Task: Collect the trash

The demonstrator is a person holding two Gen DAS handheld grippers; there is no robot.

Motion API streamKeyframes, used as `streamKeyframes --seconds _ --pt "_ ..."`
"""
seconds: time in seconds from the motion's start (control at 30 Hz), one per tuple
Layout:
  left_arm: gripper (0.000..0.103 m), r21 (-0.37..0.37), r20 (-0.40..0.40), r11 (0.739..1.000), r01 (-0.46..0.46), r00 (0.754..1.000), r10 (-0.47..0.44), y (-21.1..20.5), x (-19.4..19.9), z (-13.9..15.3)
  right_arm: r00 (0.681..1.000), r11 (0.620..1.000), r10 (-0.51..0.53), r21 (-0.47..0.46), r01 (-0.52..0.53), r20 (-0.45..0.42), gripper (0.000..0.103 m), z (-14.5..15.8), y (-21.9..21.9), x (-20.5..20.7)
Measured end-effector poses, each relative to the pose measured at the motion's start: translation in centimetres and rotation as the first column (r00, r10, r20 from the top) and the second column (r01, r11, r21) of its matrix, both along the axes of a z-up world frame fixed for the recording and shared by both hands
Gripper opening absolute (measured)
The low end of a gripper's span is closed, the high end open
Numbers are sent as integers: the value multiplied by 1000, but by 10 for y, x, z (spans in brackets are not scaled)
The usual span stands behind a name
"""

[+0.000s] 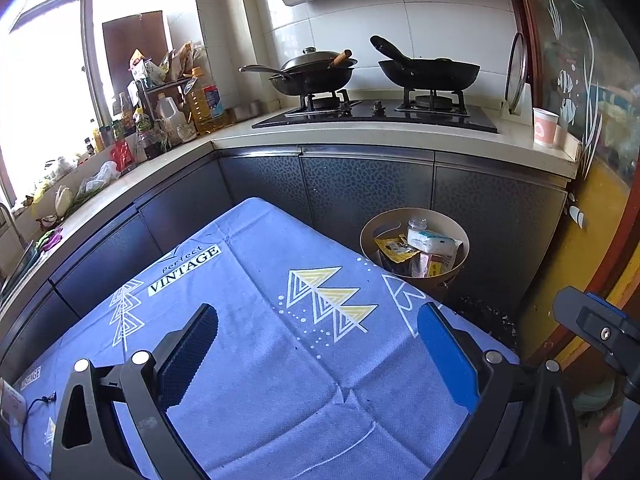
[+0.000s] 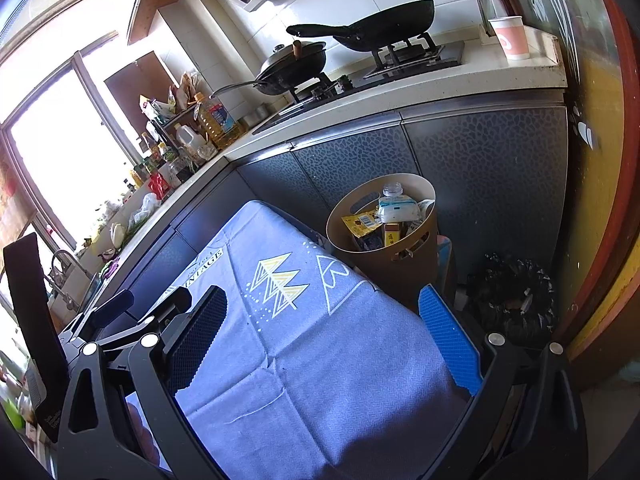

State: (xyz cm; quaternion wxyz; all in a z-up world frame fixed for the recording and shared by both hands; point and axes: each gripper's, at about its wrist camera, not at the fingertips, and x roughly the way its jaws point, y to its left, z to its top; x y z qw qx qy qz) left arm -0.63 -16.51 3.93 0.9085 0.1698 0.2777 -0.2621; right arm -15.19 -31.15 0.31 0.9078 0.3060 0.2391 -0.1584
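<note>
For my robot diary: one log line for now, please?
left tongs open, empty | right tongs open, empty | bin holds trash | tablecloth bare

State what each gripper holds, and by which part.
Nothing is held. The left gripper and the right gripper are both open over the blue tablecloth; the trash sits in the bin.

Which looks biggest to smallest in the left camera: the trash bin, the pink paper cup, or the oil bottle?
1. Trash bin, clearly largest.
2. Oil bottle.
3. Pink paper cup, smallest.
The bin stands nearer the camera, so part of its lead may just be closeness.
</note>
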Motion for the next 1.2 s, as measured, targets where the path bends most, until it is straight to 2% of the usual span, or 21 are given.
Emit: streamKeyframes --seconds 0.97,1.2 --pt "99 5 -11 1000 19 1000 -19 -5 -2 -5 1000 1000 -3 2 3 -1 96 -1 -1 -1" --pt "99 -13 -42 999 48 998 -49 -5 -1 -9 1000 1000 -3 0 3 0 96 -4 0 -2"
